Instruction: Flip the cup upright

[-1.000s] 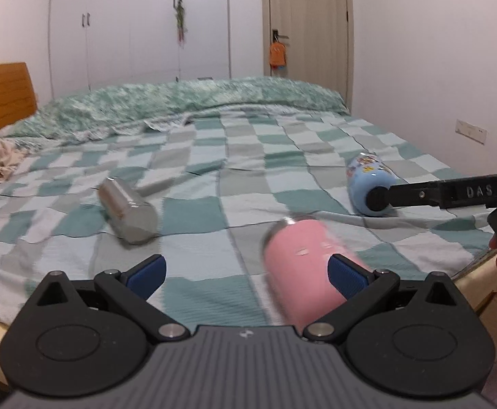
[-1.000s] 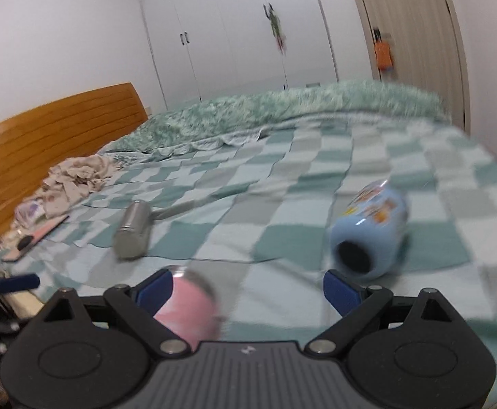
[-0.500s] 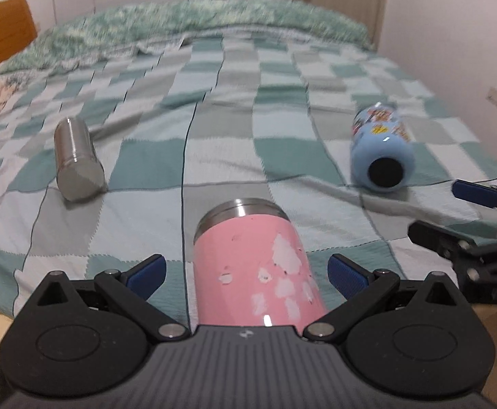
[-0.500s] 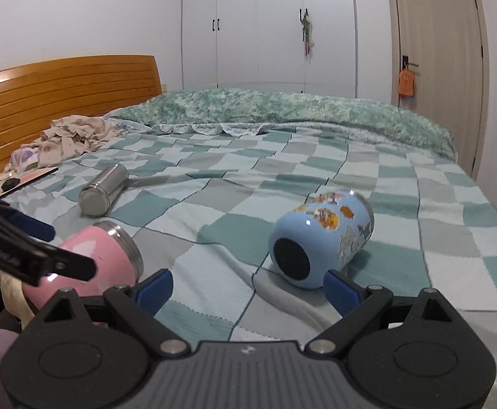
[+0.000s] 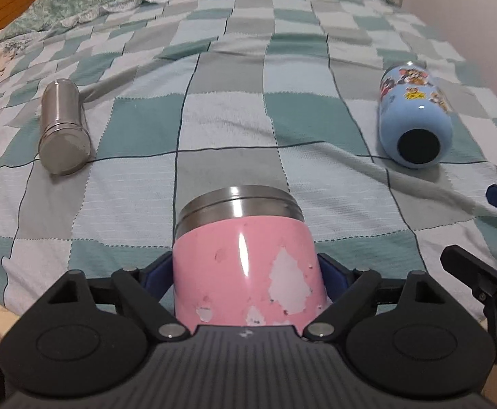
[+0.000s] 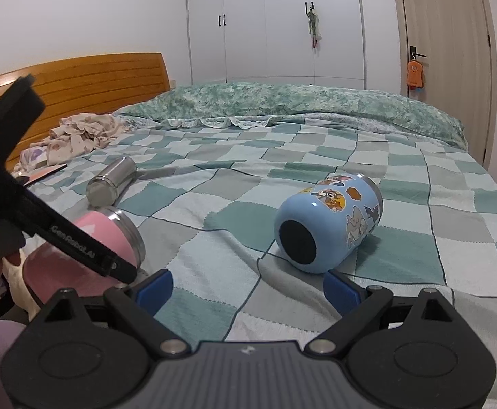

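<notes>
A pink cup (image 5: 248,272) with a steel rim lies on its side on the checked bedspread, rim pointing away. My left gripper (image 5: 248,277) is around its body, blue pads pressed on both sides. The pink cup also shows in the right wrist view (image 6: 88,248), partly behind the left gripper's arm. A blue cartoon-sticker cup (image 6: 330,221) lies on its side, base toward me, just beyond my right gripper (image 6: 248,288), which is open and empty. The blue cup also shows in the left wrist view (image 5: 415,116).
A steel canister (image 5: 62,129) lies on its side at the left, also in the right wrist view (image 6: 112,184). The checked bedspread (image 5: 231,119) covers the bed. Crumpled clothes (image 6: 78,136) lie by the wooden headboard (image 6: 78,78). The bed's near edge is just below both grippers.
My left gripper has moved forward and closed its pads on the pink cup. My right gripper has come nearer the blue cup and stays open.
</notes>
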`<act>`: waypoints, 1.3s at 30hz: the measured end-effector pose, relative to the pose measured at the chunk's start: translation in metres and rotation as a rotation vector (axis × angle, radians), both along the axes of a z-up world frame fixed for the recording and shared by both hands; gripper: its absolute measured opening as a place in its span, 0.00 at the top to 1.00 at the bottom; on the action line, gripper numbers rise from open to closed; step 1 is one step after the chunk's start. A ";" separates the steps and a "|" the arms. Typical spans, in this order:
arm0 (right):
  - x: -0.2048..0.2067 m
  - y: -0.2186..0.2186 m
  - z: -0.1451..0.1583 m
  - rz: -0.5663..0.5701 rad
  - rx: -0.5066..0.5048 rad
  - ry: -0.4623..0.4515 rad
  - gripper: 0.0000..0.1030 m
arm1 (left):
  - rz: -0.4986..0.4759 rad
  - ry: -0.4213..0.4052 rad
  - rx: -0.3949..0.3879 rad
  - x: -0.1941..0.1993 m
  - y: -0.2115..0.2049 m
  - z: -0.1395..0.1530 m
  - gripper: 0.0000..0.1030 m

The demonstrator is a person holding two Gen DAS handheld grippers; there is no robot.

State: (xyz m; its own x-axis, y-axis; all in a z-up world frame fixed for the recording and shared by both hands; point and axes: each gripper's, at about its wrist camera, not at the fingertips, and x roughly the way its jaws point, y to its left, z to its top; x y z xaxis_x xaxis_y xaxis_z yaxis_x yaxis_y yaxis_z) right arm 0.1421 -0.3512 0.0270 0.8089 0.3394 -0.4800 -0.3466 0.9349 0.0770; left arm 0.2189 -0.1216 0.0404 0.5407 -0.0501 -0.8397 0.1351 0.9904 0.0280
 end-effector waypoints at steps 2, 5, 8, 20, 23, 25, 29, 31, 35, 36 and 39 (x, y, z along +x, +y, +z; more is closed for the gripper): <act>-0.005 0.000 0.000 -0.005 0.006 0.001 0.08 | 0.002 -0.026 -0.024 -0.009 0.005 0.004 0.15; -0.014 0.001 0.000 -0.015 0.017 0.001 0.08 | -0.010 -0.084 -0.063 -0.026 0.011 0.013 0.15; -0.025 0.002 0.001 -0.028 0.040 -0.005 0.08 | -0.026 -0.138 -0.096 -0.041 0.017 0.021 0.16; -0.063 0.017 -0.003 -0.095 0.123 -0.091 0.08 | -0.102 -0.365 -0.104 -0.100 0.035 0.033 0.17; -0.066 0.021 -0.003 -0.108 0.116 -0.118 0.08 | -0.126 -0.428 -0.128 -0.103 0.035 0.043 0.17; -0.065 0.023 -0.002 -0.119 0.105 -0.133 0.08 | -0.133 -0.470 -0.126 -0.101 0.030 0.050 0.17; -0.060 0.023 -0.001 -0.135 0.088 -0.159 0.08 | -0.142 -0.531 -0.135 -0.087 0.018 0.057 0.17; -0.055 0.024 -0.001 -0.143 0.075 -0.177 0.08 | -0.135 -0.565 -0.125 -0.078 0.011 0.053 0.17; -0.046 0.026 -0.002 -0.160 0.041 -0.207 0.08 | -0.118 -0.597 -0.099 -0.054 0.001 0.038 0.17; -0.043 0.027 -0.003 -0.163 0.035 -0.212 0.08 | -0.119 -0.596 -0.098 -0.047 0.000 0.034 0.17; -0.035 0.027 -0.006 -0.171 0.031 -0.217 0.08 | -0.110 -0.565 -0.080 -0.023 -0.003 0.016 0.17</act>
State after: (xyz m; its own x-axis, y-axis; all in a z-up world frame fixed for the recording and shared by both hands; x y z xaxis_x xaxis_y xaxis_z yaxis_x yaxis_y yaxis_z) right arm 0.1075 -0.3247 0.0210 0.9385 0.2011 -0.2807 -0.1957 0.9795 0.0472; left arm 0.1959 -0.1247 0.0562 0.8916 -0.1830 -0.4141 0.2237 0.9733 0.0514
